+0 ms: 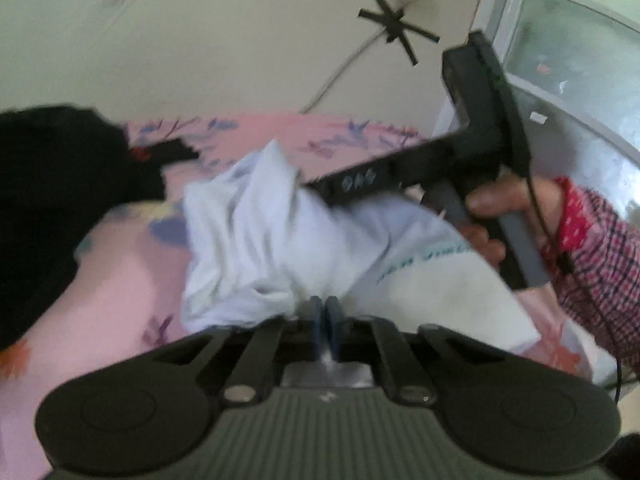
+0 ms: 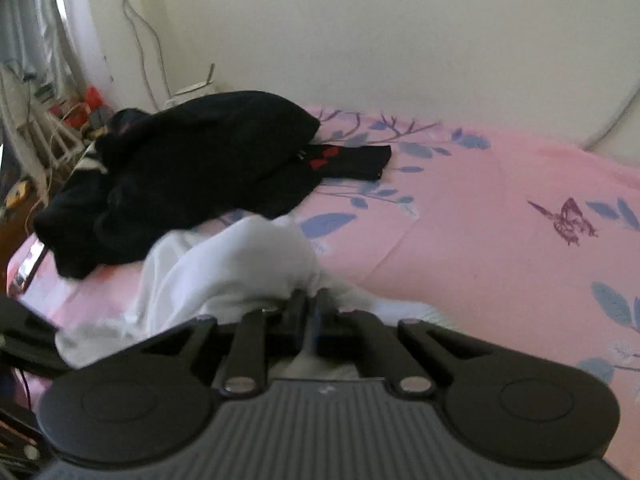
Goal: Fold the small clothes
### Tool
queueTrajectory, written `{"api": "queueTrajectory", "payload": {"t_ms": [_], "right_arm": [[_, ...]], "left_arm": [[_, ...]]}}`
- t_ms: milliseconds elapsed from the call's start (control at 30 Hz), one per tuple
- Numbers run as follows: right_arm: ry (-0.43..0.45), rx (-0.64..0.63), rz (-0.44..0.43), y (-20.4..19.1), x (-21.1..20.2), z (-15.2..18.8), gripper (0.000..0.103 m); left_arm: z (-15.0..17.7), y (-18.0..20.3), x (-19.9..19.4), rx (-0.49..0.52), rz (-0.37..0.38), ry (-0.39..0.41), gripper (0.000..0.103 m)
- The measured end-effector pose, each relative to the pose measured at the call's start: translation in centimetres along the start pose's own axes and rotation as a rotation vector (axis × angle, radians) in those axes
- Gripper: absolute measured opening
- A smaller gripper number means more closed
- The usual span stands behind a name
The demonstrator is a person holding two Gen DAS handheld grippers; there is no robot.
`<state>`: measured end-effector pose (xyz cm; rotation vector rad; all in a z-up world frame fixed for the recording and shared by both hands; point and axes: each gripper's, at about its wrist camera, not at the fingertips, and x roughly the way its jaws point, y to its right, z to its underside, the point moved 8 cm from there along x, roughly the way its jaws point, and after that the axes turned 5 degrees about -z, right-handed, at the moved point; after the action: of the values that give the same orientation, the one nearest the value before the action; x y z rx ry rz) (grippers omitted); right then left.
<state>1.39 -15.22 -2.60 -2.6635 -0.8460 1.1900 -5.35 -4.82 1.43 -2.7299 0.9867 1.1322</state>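
While one white garment [image 1: 256,240] lies bunched on the pink bed [image 2: 500,208], near one black pile [image 2: 180,172], both tools, left [image 1: 325,312] and right [image 2: 310,300], are clamped on its near edges, tilted downward.

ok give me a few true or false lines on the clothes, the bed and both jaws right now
1. The white garment lies flat and neatly folded. False: it is bunched up on the bed.
2. The left gripper has its jaws closed at the garment's edge. True.
3. The bedsheet is plain blue. False: it is pink with blue leaves.
4. A black pile lies beyond the white garment in the right wrist view. True.
5. The right gripper has its jaws wide open. False: they are closed at the white cloth.
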Motion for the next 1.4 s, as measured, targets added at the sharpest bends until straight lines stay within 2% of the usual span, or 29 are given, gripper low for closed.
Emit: {"api": "queueTrajectory", "payload": {"t_ms": [100, 233, 333, 400, 433, 467, 500, 600, 633, 733, 800, 900, 933, 967, 1000, 1033, 1067, 1133, 1233, 1333, 1400], "right_arm": [[0.022, -0.02, 0.002, -0.1, -0.2, 0.4, 0.0], [0.057, -0.011, 0.017, -0.1, -0.7, 0.3, 0.0], [0.114, 0.009, 0.008, -0.7, -2.2, -0.3, 0.0], [0.179, 0.046, -0.034, -1.2, -4.3, -1.0, 0.02], [0.203, 0.05, -0.042, -1.5, -5.1, -1.4, 0.033], [0.211, 0.049, -0.046, -1.9, -5.4, -1.7, 0.038], [0.202, 0.049, -0.055, -2.3, -5.4, -1.9, 0.037], [0.139, 0.015, -0.077, -4.3, -3.4, -2.0, 0.028], [0.113, -0.016, -0.069, -5.1, -2.4, -2.1, 0.026], [0.0, -0.139, -0.003, -6.8, 1.8, -1.0, 0.026], [0.003, -0.252, 0.051, -7.4, 3.4, -0.4, 0.027], [0.005, -0.244, 0.056, -7.5, 3.0, -0.6, 0.028], [0.026, -0.231, 0.037, -7.3, 2.2, -0.6, 0.03], [0.053, -0.195, 0.017, -6.8, 1.1, -0.7, 0.037], [0.094, -0.138, -0.002, -6.1, -0.6, -0.8, 0.045], [0.148, -0.078, -0.033, -5.3, -2.9, -0.9, 0.063], [0.217, -0.025, -0.072, -4.6, -5.2, -0.9, 0.064], [0.326, 0.084, -0.101, -2.8, -9.8, 0.2, 0.065], [0.385, 0.233, -0.068, 0.3, -13.8, 3.9, 0.067], [0.338, 0.39, -0.075, 2.6, -14.4, 8.5, 0.068], [0.31, 0.447, -0.109, 2.9, -13.9, 10.5, 0.068]], "left_arm": [[1.4, -0.3, -0.7, -0.022, 0.032, -0.028, 0.003], [1.6, -0.1, -2.6, 0.025, 0.02, -0.048, 0.003], [-0.5, -0.8, -4.9, 0.031, -0.001, 0.036, 0.006], [-1.6, -1.6, -5.8, 0.021, -0.029, 0.085, 0.007], [-2.0, -2.0, -5.9, 0.007, -0.044, 0.102, 0.012], [-2.1, -2.6, -5.7, -0.016, -0.058, 0.103, 0.02], [-1.9, -3.1, -5.2, -0.042, -0.068, 0.09, 0.021], [0.0, -3.6, -2.9, -0.078, -0.052, 0.003, 0.014], [0.8, -3.3, -2.7, -0.08, -0.043, -0.018, 0.008], [2.1, -2.8, -3.0, -0.081, -0.034, -0.017, 0.007], [2.2, -3.1, -3.3, -0.102, -0.021, -0.024, 0.007], [1.7, -3.8, -3.6, -0.131, -0.009, -0.042, 0.009], [1.2, -4.1, -4.0, -0.129, -0.022, -0.031, 0.015], [0.7, -4.3, -4.4, -0.124, -0.038, -0.011, 0.028], [0.0, -4.5, -4.8, -0.12, -0.056, 0.018, 0.036], [-0.6, -4.8, -4.9, -0.122, -0.069, 0.038, 0.053], [-1.2, -5.2, -5.1, -0.129, -0.082, 0.051, 0.072], [-1.9, -5.8, -4.7, -0.161, -0.085, 0.057, 0.093], [-2.4, -6.2, -2.7, -0.219, -0.014, 0.013, 0.094], [-2.1, -6.1, -0.6, -0.274, 0.053, -0.037, 0.094], [-1.6, -5.5, 0.2, -0.289, 0.096, -0.054, 0.094]]}}
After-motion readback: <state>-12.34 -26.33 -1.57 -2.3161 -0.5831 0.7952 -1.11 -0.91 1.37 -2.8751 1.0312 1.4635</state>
